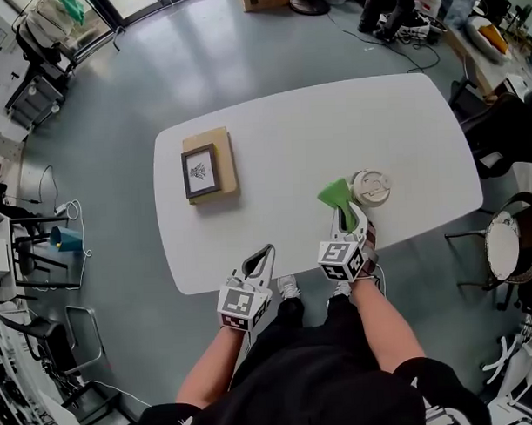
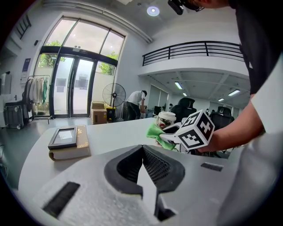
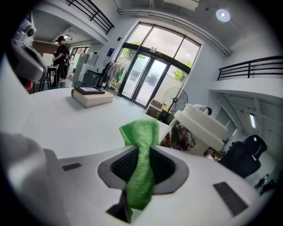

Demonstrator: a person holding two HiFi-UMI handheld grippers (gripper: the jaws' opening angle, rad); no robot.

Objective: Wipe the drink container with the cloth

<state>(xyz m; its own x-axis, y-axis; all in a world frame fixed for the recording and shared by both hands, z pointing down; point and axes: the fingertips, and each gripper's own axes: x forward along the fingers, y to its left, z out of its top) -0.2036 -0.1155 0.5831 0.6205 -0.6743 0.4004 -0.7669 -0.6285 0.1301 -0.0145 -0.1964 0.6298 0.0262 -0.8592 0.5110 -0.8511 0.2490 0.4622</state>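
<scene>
- One white table (image 1: 298,136) fills most of my head view, oval, on a grey floor
- A tan book (image 1: 224,163) lies flat on the table's left part, well apart from the task things
- A dark picture frame (image 1: 200,170) lies on top of that book, glass up
- My right gripper (image 1: 344,211) is over the table's near right part, jaws pressed together and pinching the cloth; the right gripper view shows the fabric squeezed between the pads
- My left gripper (image 1: 267,251) sits at the near edge of the table, jaws pressed together with nothing between them, well apart from the cup
- The drink container (image 1: 370,187), a paper cup with a white lid, stands upright near the table's right near edge, just beside the right gripper's tip
- The green cloth (image 1: 334,194) sticks up and forward out of the right jaws, just left of the cup; I cannot tell if it touches the cup
</scene>
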